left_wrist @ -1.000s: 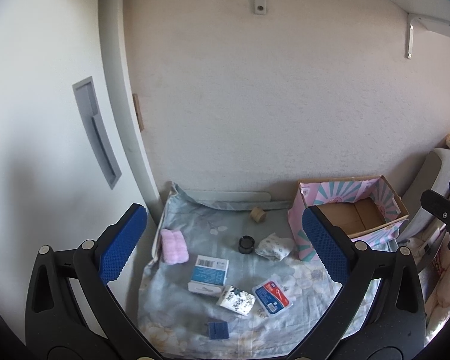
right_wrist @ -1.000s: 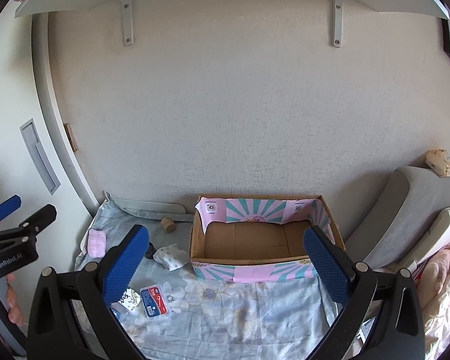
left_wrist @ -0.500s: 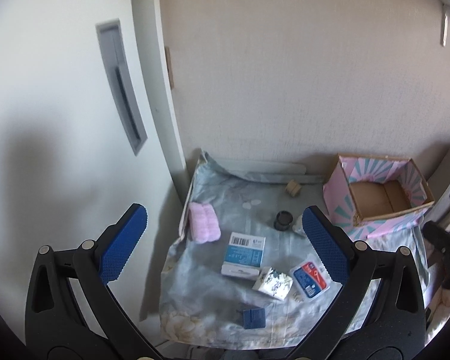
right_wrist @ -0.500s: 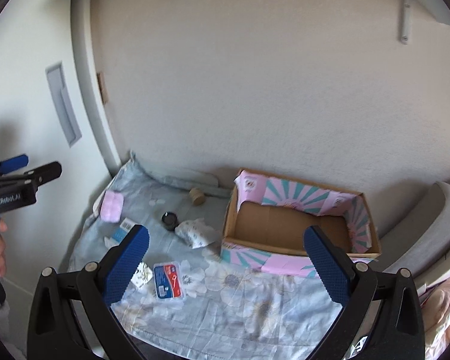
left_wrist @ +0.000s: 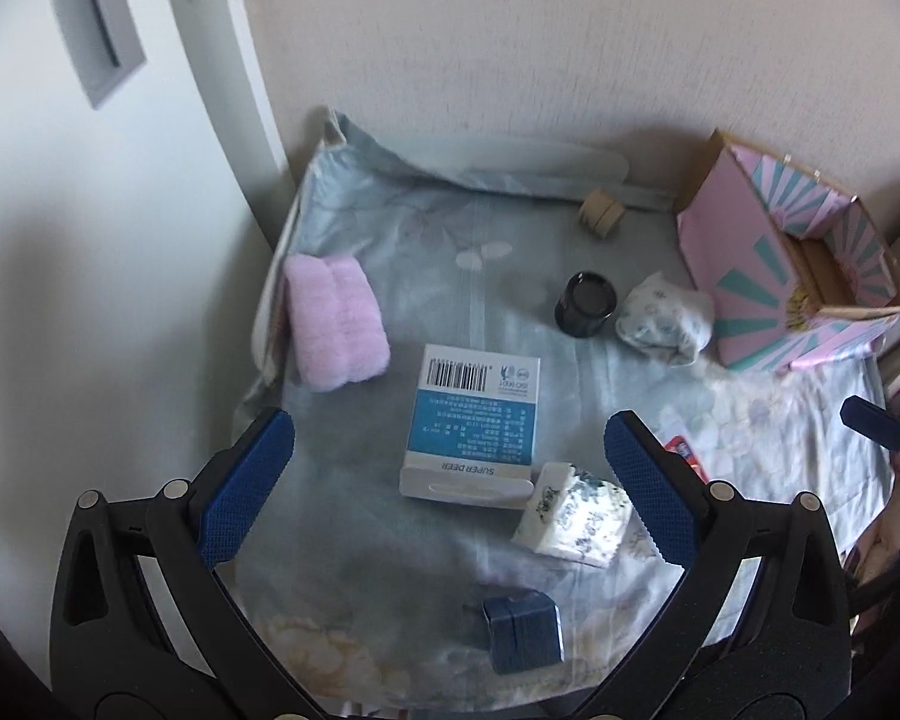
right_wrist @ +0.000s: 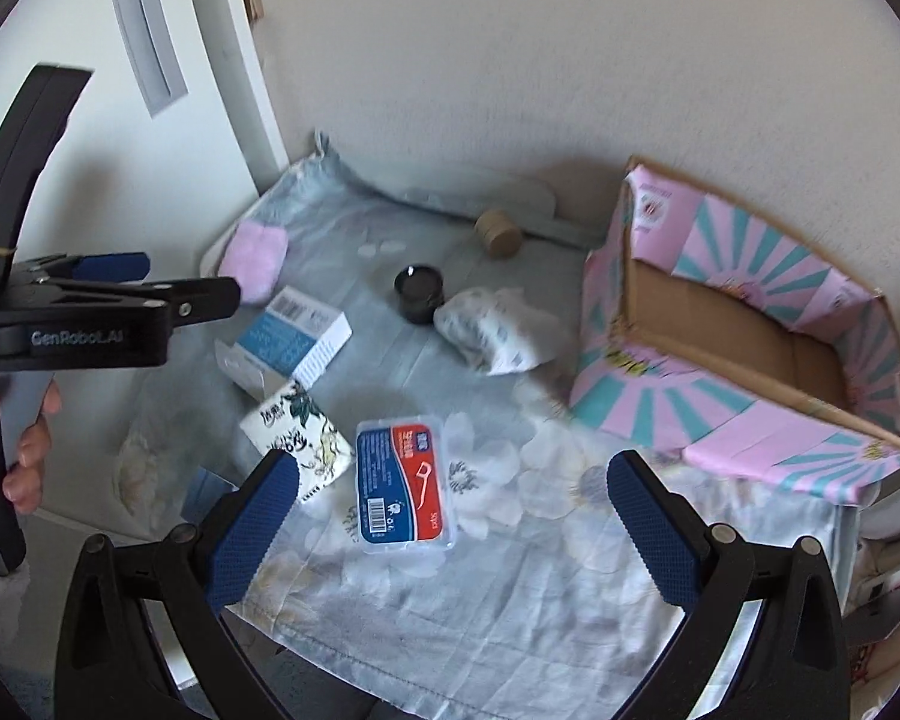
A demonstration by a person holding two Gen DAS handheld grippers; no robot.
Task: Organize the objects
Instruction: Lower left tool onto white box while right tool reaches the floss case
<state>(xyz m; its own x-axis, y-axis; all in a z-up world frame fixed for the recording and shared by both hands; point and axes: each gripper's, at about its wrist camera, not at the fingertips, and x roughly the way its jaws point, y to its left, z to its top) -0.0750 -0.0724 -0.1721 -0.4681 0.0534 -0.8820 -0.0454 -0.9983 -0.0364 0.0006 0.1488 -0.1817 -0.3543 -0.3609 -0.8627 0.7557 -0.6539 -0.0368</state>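
Loose objects lie on a floral sheet (left_wrist: 390, 276): a pink towel roll (left_wrist: 335, 321), a blue-white carton (left_wrist: 473, 426), a tissue pack (left_wrist: 573, 515), a dark blue cube (left_wrist: 522, 630), a black jar (left_wrist: 587, 303), a crumpled cloth (left_wrist: 663, 317) and a cork (left_wrist: 600, 215). A floss-pick case (right_wrist: 403, 480) lies in front of my right gripper (right_wrist: 450, 531), which is open and empty. My left gripper (left_wrist: 450, 492) is open and empty above the carton. The pink-teal cardboard box (right_wrist: 738, 324) stands open at the right.
A white wall and door panel (left_wrist: 108, 30) border the sheet on the left and back. A grey flat piece (left_wrist: 546, 159) lies along the back wall. The left gripper's body (right_wrist: 90, 324) shows at the left of the right wrist view.
Both grippers have tilted down and moved closer to the sheet, so the objects look larger. Nothing on the sheet has moved. Both stay open.
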